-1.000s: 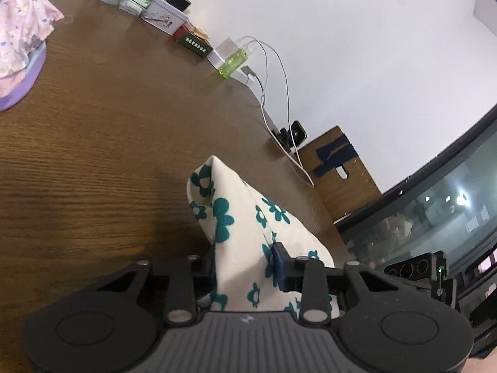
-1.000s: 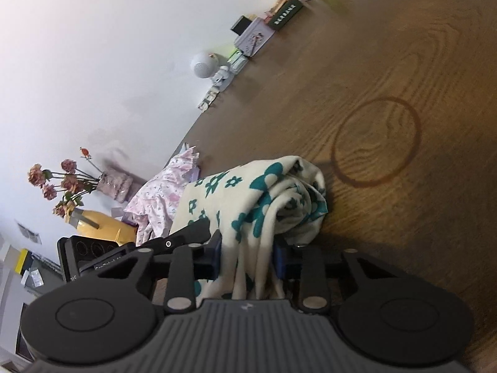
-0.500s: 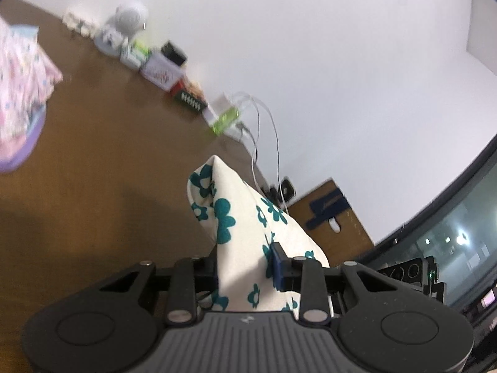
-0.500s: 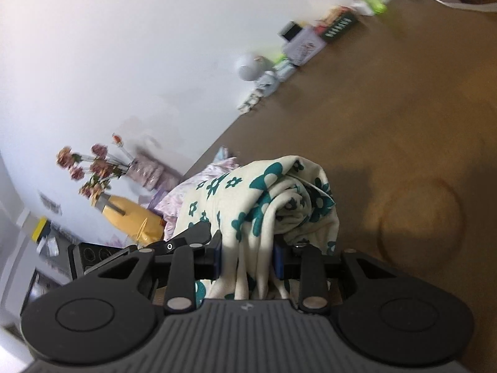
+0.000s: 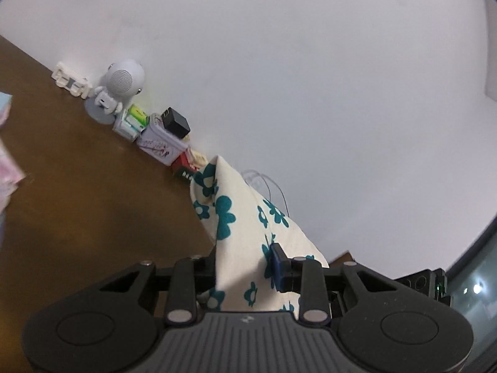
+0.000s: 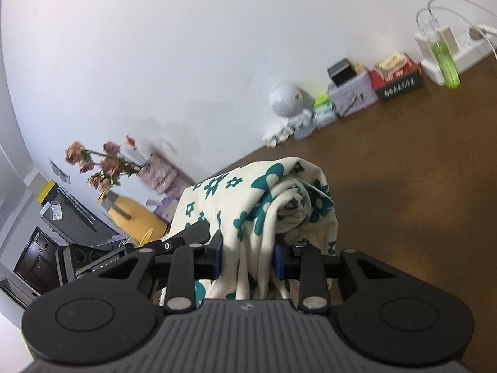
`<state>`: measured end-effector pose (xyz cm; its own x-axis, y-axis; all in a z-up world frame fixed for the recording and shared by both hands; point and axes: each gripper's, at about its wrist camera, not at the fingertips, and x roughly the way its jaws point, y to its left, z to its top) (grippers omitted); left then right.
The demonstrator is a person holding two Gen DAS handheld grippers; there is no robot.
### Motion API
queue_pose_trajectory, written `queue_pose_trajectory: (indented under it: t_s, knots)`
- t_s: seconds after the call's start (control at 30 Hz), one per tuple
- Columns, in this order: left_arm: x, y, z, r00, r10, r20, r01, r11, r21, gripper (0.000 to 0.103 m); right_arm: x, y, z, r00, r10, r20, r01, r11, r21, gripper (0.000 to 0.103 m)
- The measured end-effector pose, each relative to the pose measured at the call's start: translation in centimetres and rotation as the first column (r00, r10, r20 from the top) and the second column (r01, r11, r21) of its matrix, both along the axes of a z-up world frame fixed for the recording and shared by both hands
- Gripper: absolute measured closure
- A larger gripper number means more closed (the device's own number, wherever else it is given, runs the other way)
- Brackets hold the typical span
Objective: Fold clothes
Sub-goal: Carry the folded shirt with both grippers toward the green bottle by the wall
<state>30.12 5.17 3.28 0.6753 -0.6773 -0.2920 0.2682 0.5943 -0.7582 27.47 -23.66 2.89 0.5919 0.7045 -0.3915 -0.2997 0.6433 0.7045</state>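
A cream garment with teal flowers (image 5: 245, 236) is held up above the brown wooden table (image 5: 93, 205). My left gripper (image 5: 243, 267) is shut on one flat edge of it, which sticks up in a point. In the right wrist view the same garment (image 6: 270, 205) is bunched and rolled, and my right gripper (image 6: 248, 261) is shut on that bunch. The lower part of the cloth is hidden behind both gripper bodies.
Along the wall stand a white round robot-shaped speaker (image 5: 119, 88), small tins and boxes (image 5: 161, 143), a green bottle (image 6: 445, 62) and a white power strip with cables (image 6: 466, 52). A pink patterned cloth (image 5: 7, 174) lies at the left. Dried flowers in a vase (image 6: 102, 168) stand far left.
Both grippers have lifted and tilted upward with the garment; the table has dropped lower in both views and more white wall shows. Both grips stay the same.
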Motion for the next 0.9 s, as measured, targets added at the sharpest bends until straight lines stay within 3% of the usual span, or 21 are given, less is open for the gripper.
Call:
queue_pose_trajectory:
  t_s: [0.17, 0.3, 0.67, 0.9]
  knots:
    - [7.3, -2.5, -1.0, 0.999, 0.033, -0.032, -0.034, 0.999, -0.03, 0.075, 6.5, -2.6, -0.8, 1.0, -0.014, -0.014, 0.014, 1.0, -0.008, 0.073]
    - [12.2, -4.2, -3.6, 0.996, 0.052, -0.073, -0.057, 0.996, -0.065, 0.075, 11.6, -4.6, -1.4, 0.999, -0.026, -0.025, 0.026, 1.0, -0.015, 0.073]
    - [22.3, -7.6, -10.1, 0.981, 0.098, -0.17, -0.11, 0.992, -0.062, 0.075, 23.0, -8.3, -8.0, 0.995, -0.045, -0.087, 0.045, 0.999, -0.007, 0.072]
    - [26.5, -8.6, -12.6, 0.972, 0.106, -0.207, -0.123, 0.99, -0.07, 0.075, 27.3, -9.4, -10.8, 0.994, -0.049, -0.099, 0.049, 0.999, -0.011, 0.072]
